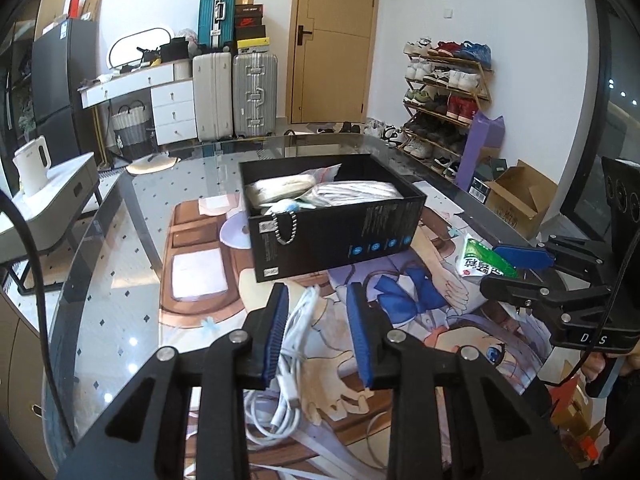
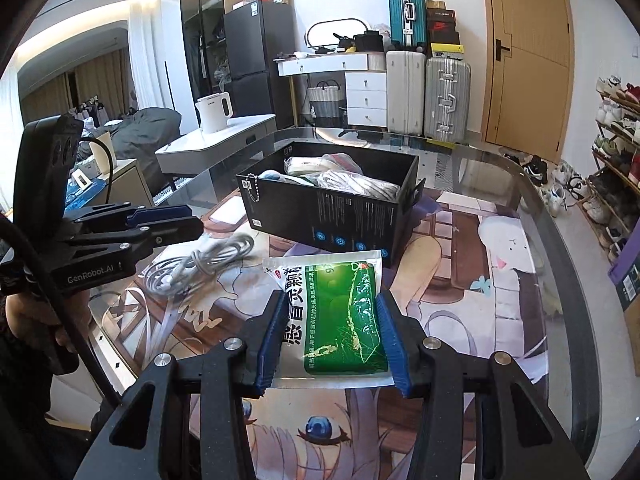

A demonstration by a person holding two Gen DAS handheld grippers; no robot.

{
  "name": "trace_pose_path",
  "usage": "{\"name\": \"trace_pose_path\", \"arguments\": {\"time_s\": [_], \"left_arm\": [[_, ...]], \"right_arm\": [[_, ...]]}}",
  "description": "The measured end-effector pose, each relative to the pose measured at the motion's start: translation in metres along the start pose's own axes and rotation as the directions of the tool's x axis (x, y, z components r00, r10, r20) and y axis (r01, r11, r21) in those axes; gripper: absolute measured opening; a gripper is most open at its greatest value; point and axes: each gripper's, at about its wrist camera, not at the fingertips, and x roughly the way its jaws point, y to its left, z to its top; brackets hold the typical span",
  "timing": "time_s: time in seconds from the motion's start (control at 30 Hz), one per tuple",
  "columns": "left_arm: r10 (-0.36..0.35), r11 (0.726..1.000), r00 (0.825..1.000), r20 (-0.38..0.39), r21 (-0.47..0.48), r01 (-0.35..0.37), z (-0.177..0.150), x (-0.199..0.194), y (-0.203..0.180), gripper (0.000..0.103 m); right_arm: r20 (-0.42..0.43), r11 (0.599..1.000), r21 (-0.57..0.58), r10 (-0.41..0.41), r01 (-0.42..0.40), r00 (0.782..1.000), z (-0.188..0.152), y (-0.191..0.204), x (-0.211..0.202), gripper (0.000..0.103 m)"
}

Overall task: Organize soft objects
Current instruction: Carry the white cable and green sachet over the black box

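Two grippers work over a glass-topped desk (image 2: 560, 264) covered by a cartoon-printed mat (image 2: 460, 320). The right gripper (image 2: 334, 336) pinches a green-and-white sachet (image 2: 340, 312) by its side edges, its blue pads pressing on both sides. The left gripper (image 1: 318, 332) has its jaws drawn in around a bundled white cable (image 1: 292, 344); whether the pads truly bite it I cannot tell, though they stand at their narrowest. Toward the desk's far edge sits an open black box (image 1: 340, 232) already holding soft white packets (image 1: 352, 192), a bead chain (image 1: 286, 226) hanging over its near wall.
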Motion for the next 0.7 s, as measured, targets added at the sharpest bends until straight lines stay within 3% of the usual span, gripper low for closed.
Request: {"name": "trace_pose_path", "arguments": {"time_s": [0.1, 0.17, 0.2, 0.47, 0.57, 0.6, 0.7], "left_arm": [[-0.011, 1.0, 0.999, -0.039, -0.003, 0.011, -0.005, 0.007, 0.006, 0.03], [-0.013, 1.0, 0.998, -0.062, 0.001, 0.013, -0.009, 0.012, 0.005, 0.043], [-0.013, 1.0, 0.997, -0.07, -0.004, 0.013, -0.011, 0.014, 0.005, 0.059], [-0.033, 0.999, 0.987, -0.159, -0.013, 0.032, -0.028, 0.036, 0.003, 0.063], [-0.031, 0.999, 0.986, -0.163, 0.004, 0.032, -0.033, 0.039, 0.001, 0.054], [-0.03, 0.999, 0.986, -0.165, 0.013, 0.033, -0.034, 0.039, -0.001, 0.031], [-0.043, 0.999, 0.988, -0.147, 0.007, 0.045, -0.03, 0.035, 0.0, 0.029]], "right_arm": [[-0.007, 1.0, 0.001, -0.001, 0.001, 1.0, -0.003, 0.0, 0.001, 0.046], [-0.013, 1.0, 0.007, -0.001, 0.001, 1.0, -0.005, -0.001, 0.003, 0.046], [-0.015, 1.0, 0.009, -0.001, 0.001, 1.0, -0.006, -0.001, 0.003, 0.046], [-0.023, 1.0, 0.012, 0.0, 0.0, 1.0, -0.008, -0.004, 0.006, 0.046], [-0.027, 1.0, 0.015, 0.0, 0.0, 1.0, -0.009, -0.005, 0.007, 0.046], [-0.028, 1.0, 0.015, 0.001, -0.001, 1.0, -0.01, -0.005, 0.008, 0.046], [-0.03, 1.0, 0.017, 0.001, 0.0, 1.0, -0.01, -0.006, 0.009, 0.046]]}}
